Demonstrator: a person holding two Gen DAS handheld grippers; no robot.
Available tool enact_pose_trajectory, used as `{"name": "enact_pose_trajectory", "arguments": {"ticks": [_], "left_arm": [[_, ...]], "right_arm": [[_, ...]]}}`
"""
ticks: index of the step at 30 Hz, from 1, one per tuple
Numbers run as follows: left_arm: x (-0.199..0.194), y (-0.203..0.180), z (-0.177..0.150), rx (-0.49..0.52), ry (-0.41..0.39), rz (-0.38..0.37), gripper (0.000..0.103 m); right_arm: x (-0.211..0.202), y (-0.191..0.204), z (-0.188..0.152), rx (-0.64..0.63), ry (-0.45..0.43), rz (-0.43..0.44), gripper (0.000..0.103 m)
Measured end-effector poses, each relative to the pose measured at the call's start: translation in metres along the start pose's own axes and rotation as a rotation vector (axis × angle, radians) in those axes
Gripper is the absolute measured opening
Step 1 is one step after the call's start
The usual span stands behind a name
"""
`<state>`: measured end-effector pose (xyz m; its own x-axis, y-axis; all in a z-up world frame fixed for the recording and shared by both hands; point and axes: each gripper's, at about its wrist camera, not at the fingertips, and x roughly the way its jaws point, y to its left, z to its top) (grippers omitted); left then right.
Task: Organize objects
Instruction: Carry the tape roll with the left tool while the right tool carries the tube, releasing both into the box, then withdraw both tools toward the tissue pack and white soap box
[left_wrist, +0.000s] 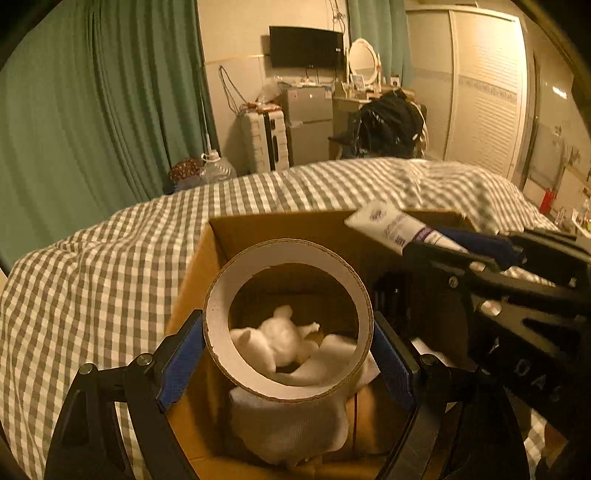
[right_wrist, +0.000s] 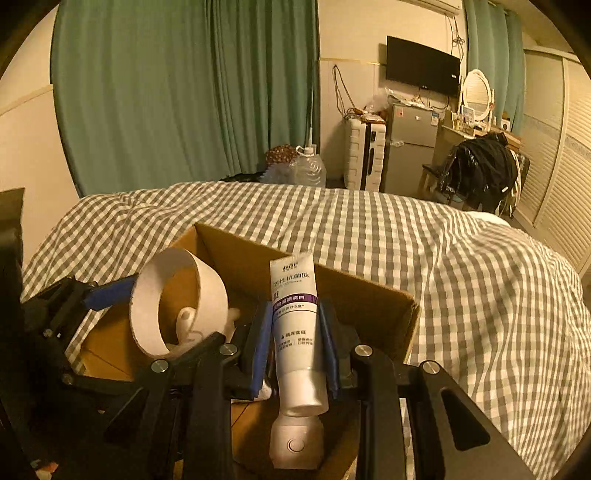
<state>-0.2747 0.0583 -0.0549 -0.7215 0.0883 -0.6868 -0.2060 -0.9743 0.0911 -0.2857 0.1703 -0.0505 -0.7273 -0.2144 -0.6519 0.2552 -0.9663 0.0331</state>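
My left gripper (left_wrist: 288, 350) is shut on a wide cardboard tape roll (left_wrist: 258, 384), holding it over an open cardboard box (left_wrist: 280, 225) on the bed. Through the roll I see a white plush toy (left_wrist: 280, 339) and white cloth (left_wrist: 288, 428) inside the box. My right gripper (right_wrist: 295, 339) is shut on a white toothpaste tube (right_wrist: 295, 332) with a purple band, cap towards the camera, above the box's right side (right_wrist: 369, 295). The tube (left_wrist: 399, 225) and right gripper (left_wrist: 491, 251) also show in the left wrist view. The roll (right_wrist: 147, 306) shows in the right wrist view.
The box rests on a grey-and-white checked bedspread (right_wrist: 443, 258). Green curtains (right_wrist: 166, 92) hang behind. A white suitcase (right_wrist: 364, 155), small fridge (right_wrist: 410, 144), water jug (right_wrist: 308, 168) and chair with black clothes (right_wrist: 480, 170) stand beyond the bed.
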Motion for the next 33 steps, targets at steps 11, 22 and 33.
{"name": "enact_pose_trajectory", "arguments": {"ticks": [11, 22, 33], "left_arm": [[-0.007, 0.004, -0.010, -0.041, 0.005, -0.019, 0.099], [-0.051, 0.015, -0.027, -0.099, -0.037, -0.026, 0.101], [-0.148, 0.034, -0.058, -0.186, -0.105, 0.046, 0.101]], "right_arm": [[-0.009, -0.010, -0.004, 0.062, -0.037, 0.003, 0.058], [-0.056, -0.009, -0.001, 0.106, -0.143, -0.013, 0.070], [-0.139, 0.021, -0.037, 0.075, -0.162, -0.019, 0.072]]}}
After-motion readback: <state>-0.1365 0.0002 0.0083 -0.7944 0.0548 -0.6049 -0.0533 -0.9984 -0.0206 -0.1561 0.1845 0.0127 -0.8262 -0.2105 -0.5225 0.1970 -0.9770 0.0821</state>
